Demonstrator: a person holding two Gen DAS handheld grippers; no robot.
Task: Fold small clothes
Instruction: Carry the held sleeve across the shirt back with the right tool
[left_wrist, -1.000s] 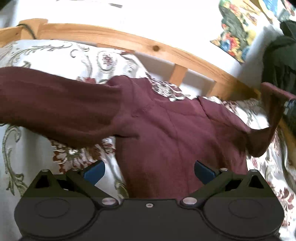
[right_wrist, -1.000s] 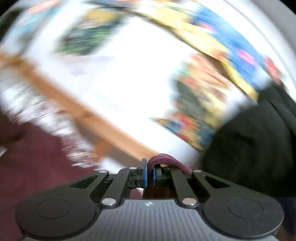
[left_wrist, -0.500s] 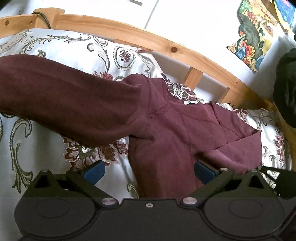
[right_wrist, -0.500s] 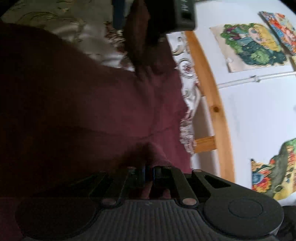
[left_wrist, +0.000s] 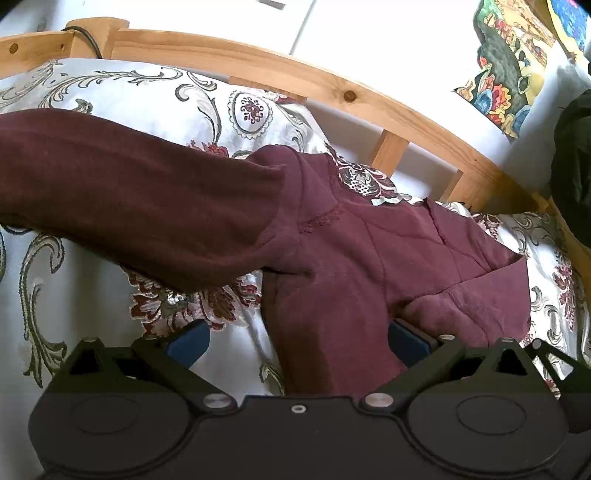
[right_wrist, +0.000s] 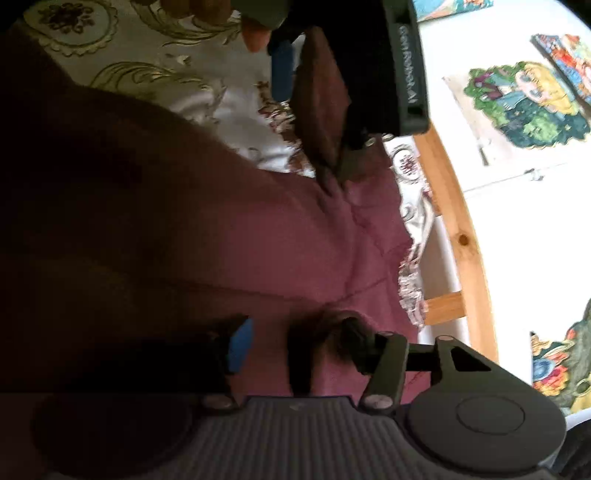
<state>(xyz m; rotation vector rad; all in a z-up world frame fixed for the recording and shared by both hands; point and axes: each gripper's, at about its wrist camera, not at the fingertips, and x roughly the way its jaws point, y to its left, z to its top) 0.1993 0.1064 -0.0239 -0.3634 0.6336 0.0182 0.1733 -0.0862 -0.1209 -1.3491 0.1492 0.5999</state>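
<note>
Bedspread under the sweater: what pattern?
Pale bedspread with scrolling vines and dark-red floral medallions; clearest from the left wrist.

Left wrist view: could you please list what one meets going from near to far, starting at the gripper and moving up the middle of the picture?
left gripper → maroon sweater → patterned bedspread → wooden bed rail → white wall
</note>
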